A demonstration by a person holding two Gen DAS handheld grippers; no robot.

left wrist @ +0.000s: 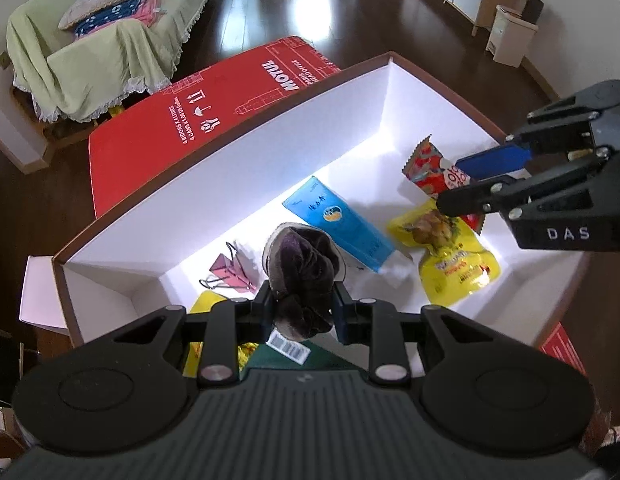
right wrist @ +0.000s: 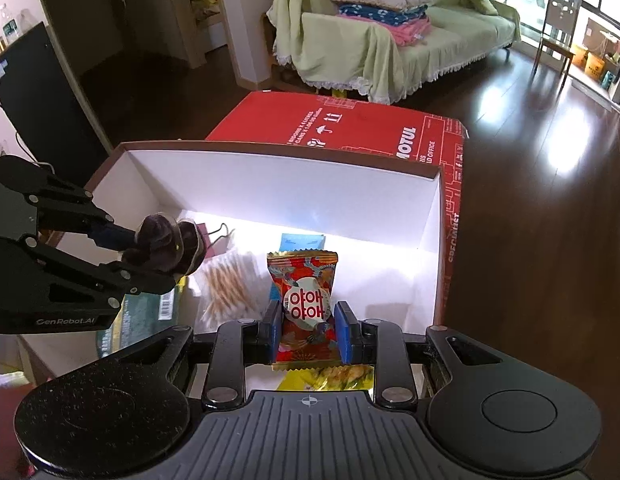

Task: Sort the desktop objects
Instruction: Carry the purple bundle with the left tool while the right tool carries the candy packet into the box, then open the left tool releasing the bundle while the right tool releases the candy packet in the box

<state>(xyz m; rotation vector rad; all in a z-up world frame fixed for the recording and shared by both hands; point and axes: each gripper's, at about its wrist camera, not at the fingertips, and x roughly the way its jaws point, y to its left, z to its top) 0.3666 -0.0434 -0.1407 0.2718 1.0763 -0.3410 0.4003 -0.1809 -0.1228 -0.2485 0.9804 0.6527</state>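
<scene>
1. Left gripper (left wrist: 302, 307): jaws clamped on a dark purple velvet scrunchie in clear wrap (left wrist: 300, 276), held above the near left part of the white-lined cardboard box (left wrist: 270, 136).
2. Right gripper (right wrist: 308, 326): jaws clamped on a red foil snack packet with a round white label (right wrist: 304, 304), held over the box's right side.
3. Step, as I read it: both items mid-drop into the box.
4. Next: lower, release clear of the yellow snack pouch (left wrist: 449, 256) and blue carton (left wrist: 337, 222).
</scene>
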